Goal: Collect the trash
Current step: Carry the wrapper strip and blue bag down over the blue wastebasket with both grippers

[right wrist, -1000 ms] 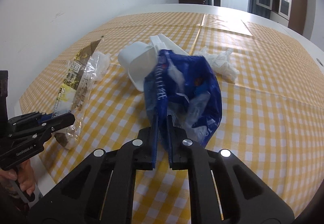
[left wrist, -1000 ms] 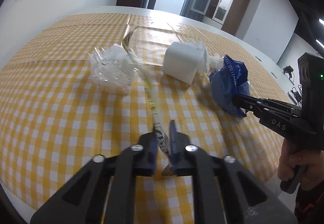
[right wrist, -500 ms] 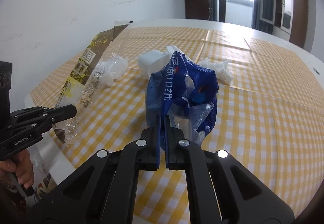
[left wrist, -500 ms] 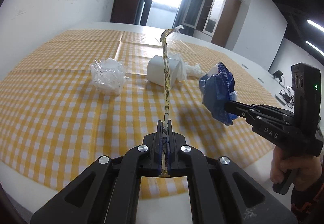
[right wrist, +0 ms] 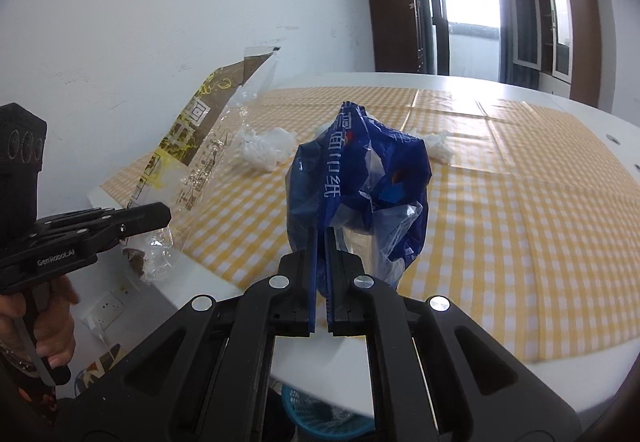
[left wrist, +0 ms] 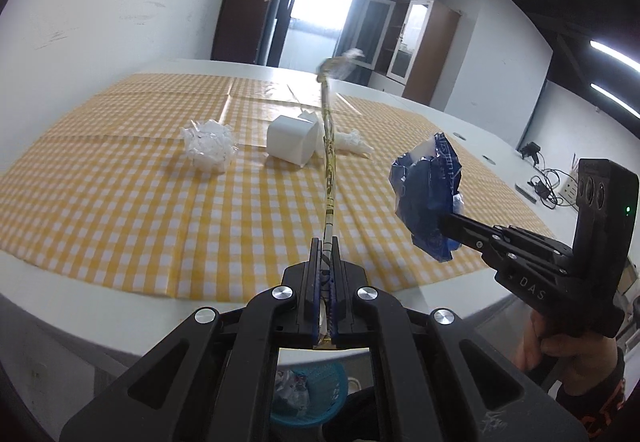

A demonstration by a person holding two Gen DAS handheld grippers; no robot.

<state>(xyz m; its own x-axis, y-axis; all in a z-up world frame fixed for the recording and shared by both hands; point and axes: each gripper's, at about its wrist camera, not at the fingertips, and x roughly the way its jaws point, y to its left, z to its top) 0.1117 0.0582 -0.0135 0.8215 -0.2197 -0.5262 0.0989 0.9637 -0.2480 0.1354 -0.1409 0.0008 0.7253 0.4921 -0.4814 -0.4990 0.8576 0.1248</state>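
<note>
Trash counted 5 pieces in all: 2 were held in the air and 3 lay on the bench. The left gripper had its jaws pressed together on 1 long clear wrapper with yellow and brown print, which stood up edge-on in the left view and showed broadside at in the right view. The right gripper had its jaws pinched on 1 crumpled blue plastic bag, held above the near edge of the bench. On the yellow checked cloth lay 1 crumpled clear plastic wad, 1 white carton on its side, and just beyond it 1 white crumpled piece, perhaps tissue, though it was small and partly hidden by the wrapper. The blue bag hid most of the carton from the right camera. Below the bench edge stood 1 blue mesh basket with some scraps inside, largely covered by the gripper bodies in both views. A person's hand gripped the left handle. A few cables and small devices sat on the far right of the bench.
</note>
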